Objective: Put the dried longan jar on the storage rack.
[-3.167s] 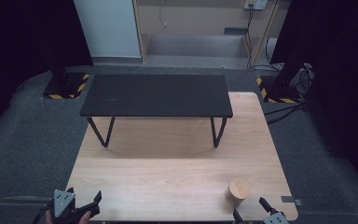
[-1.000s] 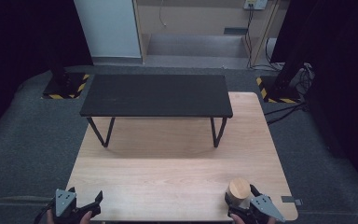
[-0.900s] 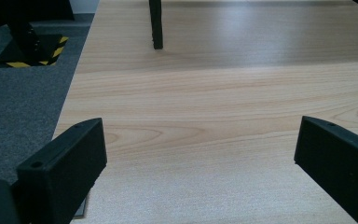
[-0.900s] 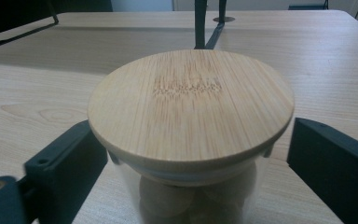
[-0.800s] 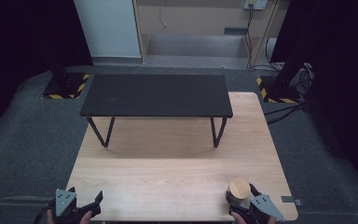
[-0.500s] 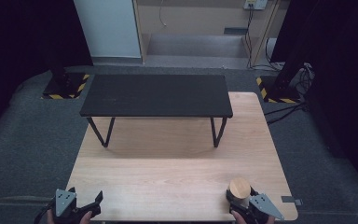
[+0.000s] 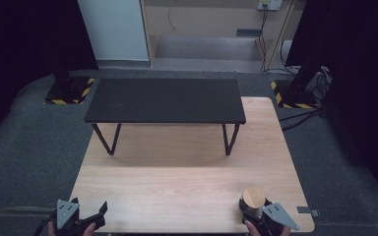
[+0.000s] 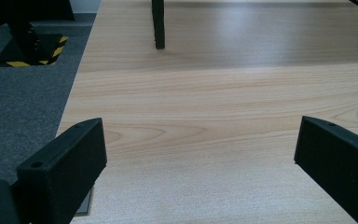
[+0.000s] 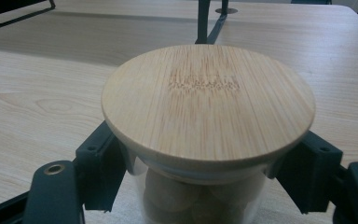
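Note:
A glass jar with a round bamboo lid stands near the front right corner of the light wooden table. Pale round pieces show through its glass. My right gripper has one jaw on each side of the jar just under the lid, pressed against the glass. At the front left edge of the table my left gripper is held low with its jaws wide apart and nothing between them.
A low black bench on thin metal legs stands across the far half of the table. Grey carpet surrounds the table. Black stands with yellow-striped bases sit at the far left and far right.
My right gripper came forward from the table's front edge and closed its jaws around the jar. The left gripper has stayed in place.

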`<state>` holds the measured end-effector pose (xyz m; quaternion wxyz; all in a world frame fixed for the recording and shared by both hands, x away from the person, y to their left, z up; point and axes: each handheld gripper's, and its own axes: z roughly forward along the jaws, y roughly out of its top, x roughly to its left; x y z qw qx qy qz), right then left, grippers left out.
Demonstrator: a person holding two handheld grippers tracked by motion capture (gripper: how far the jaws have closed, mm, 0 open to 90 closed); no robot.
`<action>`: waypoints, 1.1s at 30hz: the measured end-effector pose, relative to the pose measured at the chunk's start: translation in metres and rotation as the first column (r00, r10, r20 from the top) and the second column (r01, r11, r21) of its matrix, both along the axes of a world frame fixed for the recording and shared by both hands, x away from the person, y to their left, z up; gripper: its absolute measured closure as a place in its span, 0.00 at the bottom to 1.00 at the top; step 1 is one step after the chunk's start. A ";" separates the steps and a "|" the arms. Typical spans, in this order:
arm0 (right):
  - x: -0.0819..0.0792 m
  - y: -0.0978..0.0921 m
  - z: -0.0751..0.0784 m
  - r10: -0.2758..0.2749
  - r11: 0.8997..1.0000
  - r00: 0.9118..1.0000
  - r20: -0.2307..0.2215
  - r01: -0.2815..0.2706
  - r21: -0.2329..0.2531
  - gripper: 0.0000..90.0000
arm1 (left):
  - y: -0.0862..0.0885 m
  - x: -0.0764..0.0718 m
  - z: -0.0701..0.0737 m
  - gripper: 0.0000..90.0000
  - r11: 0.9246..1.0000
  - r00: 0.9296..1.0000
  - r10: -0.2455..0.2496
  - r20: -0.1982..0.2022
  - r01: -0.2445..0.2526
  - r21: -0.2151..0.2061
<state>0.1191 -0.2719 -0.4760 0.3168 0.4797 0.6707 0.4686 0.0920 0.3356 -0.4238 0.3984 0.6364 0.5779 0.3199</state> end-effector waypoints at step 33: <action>0.024 0.010 0.103 0.104 0.994 0.994 0.016 -0.104 0.041 0.29 | 0.003 -0.002 0.002 0.01 1.000 1.000 0.003 0.009 -0.003 -0.008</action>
